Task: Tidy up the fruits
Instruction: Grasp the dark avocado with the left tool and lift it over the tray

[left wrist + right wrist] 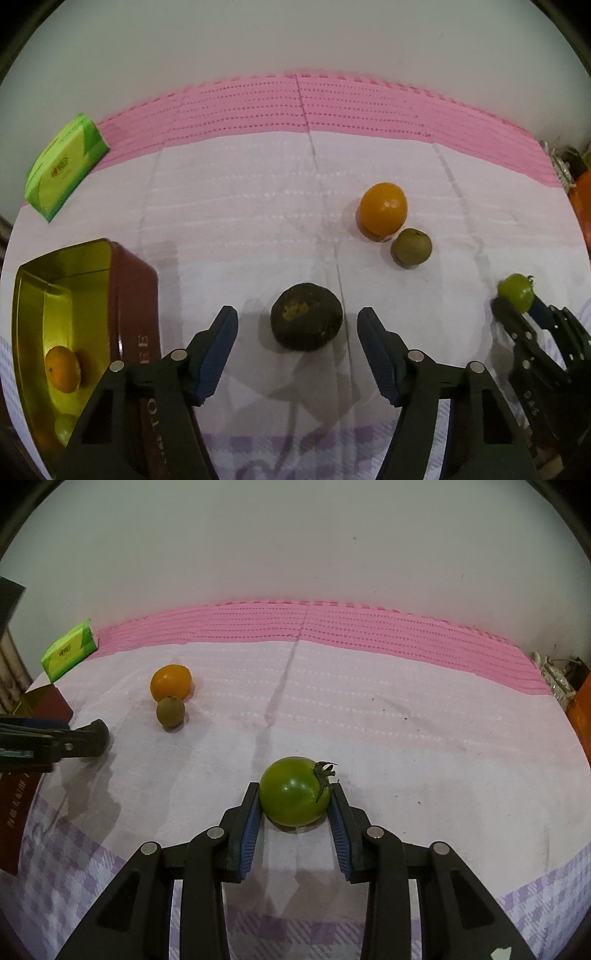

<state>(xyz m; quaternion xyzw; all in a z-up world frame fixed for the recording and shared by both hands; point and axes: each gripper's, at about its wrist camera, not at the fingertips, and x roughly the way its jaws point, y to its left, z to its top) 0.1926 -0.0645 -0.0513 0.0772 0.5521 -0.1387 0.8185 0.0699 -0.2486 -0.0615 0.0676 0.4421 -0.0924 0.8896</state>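
the left gripper (297,319) is held wide apart, its jaws flanking a dark round fruit (306,315) on the cloth (240,206) without touching it. the right gripper (294,797) is clamped on a green tomato (293,791), which rests on the cloth. an orange (383,208) and a kiwi (411,246) are seen touching, further back. an open tin (133,280) at the left contains a small orange fruit (63,369) and a green fruit (65,428). a green packet (64,166) lies beyond the tin.
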